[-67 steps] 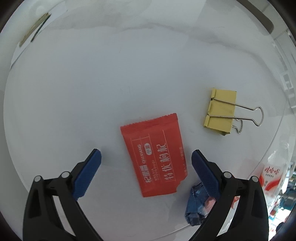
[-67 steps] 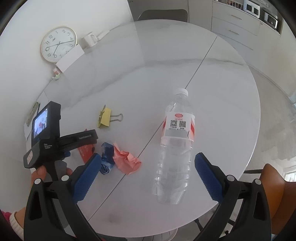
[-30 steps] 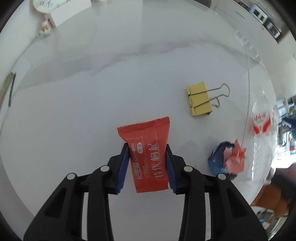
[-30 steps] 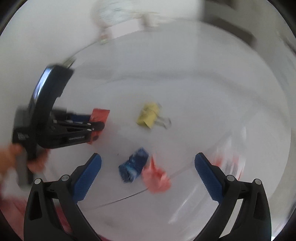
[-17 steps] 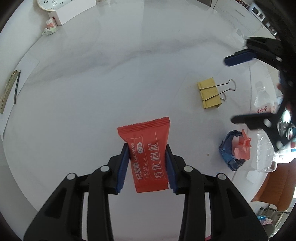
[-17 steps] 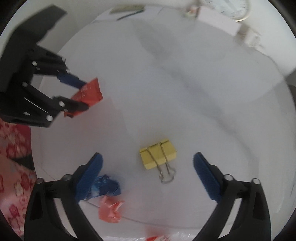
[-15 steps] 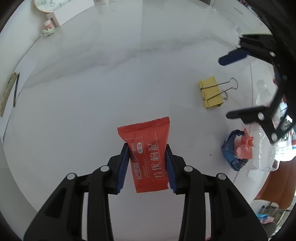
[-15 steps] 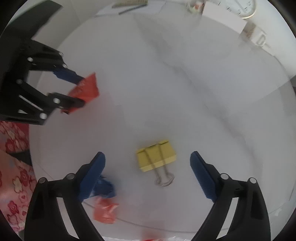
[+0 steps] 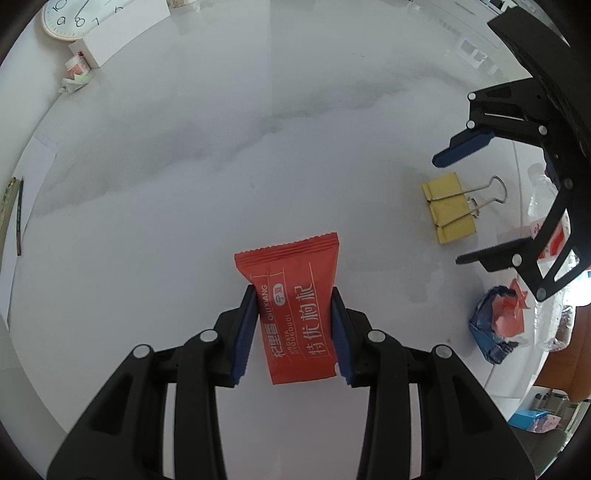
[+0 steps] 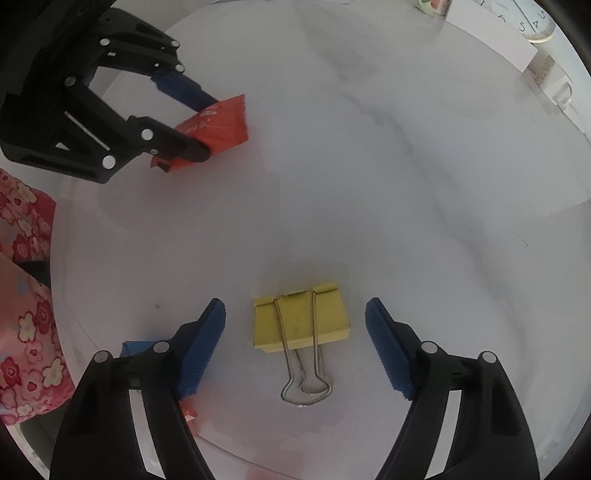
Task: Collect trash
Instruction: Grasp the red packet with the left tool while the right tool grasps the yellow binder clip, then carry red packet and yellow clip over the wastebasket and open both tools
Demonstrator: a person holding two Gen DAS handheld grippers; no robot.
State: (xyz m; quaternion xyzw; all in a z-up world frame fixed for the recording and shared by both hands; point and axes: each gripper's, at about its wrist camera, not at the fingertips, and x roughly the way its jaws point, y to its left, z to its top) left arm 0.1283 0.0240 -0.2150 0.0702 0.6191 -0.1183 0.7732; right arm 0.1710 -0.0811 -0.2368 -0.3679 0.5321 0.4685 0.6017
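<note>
White marble-patterned tabletop [image 9: 229,155], round and glossy with faint grey veining, fills both wrist views and carries a scatter of litter. At its far edge a wall clock [image 9: 68,16] leans beside a white card.

Over the table's middle, the left gripper [image 9: 293,319] pinches a red snack wrapper [image 9: 291,295] by its two long edges between blue ribbed pads, the crimped end jutting past the fingertips. White Chinese lettering runs along the glossy foil. The right wrist view shows the same gripper [image 10: 192,110] from the side, holding the wrapper [image 10: 218,129] clear of the surface.

Pointing straight down, the right gripper [image 10: 295,332] straddles a yellow binder clip [image 10: 301,321] that lies flat on the marble, its wire handles folded toward the camera. Its jaws are closing with the clip between them, yet the pads stand apart from the metal on both sides. From the left wrist camera this gripper [image 9: 454,206] appears as a black frame above the clip [image 9: 448,206].

Only the left view shows a crumpled blue and pink paper wad [image 9: 496,321] near the table's rim and a clear plastic bottle [image 9: 543,221] behind the right gripper's frame. Only the right view shows a red floral sleeve [image 10: 26,295] at the edge.
</note>
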